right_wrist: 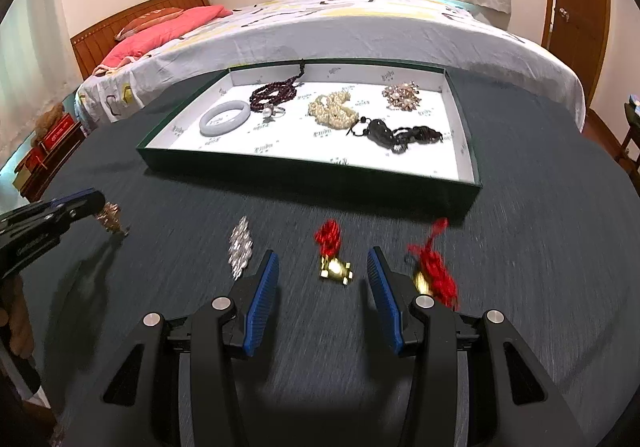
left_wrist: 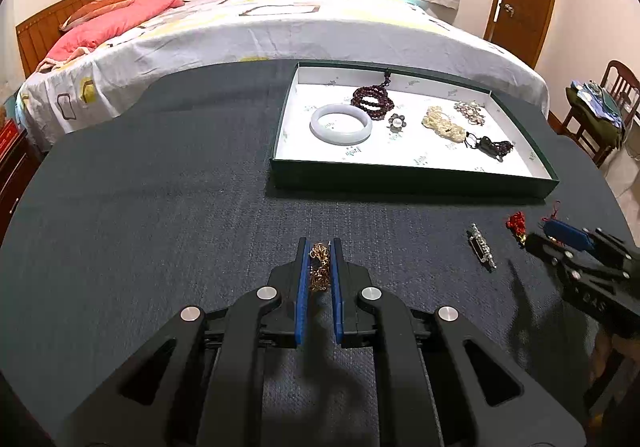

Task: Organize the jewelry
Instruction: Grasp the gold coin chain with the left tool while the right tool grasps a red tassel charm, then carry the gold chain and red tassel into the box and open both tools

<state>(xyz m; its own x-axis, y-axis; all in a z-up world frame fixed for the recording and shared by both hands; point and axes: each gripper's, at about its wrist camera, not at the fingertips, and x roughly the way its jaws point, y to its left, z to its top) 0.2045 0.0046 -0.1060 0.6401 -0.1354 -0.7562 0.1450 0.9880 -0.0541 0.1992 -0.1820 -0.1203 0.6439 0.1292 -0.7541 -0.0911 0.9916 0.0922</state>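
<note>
Between my left tongs (left_wrist: 319,253), a limp, light gold chain (left_wrist: 319,267) sits clamped.
Ahead of my open right tongs (right_wrist: 323,267) lies a small red-tasselled gold charm (right_wrist: 334,262); I'd pinch its stiff metal body, not the soft tassel.

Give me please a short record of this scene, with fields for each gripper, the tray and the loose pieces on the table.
left gripper: shut on gold chain
right gripper: open, red-tasselled gold charm between its fingers, not gripped
tray: jade bangle, dark red bead strand, pearl strand, flower brooch, others
loose on table: rhinestone clip, second red-tasselled charm
</note>
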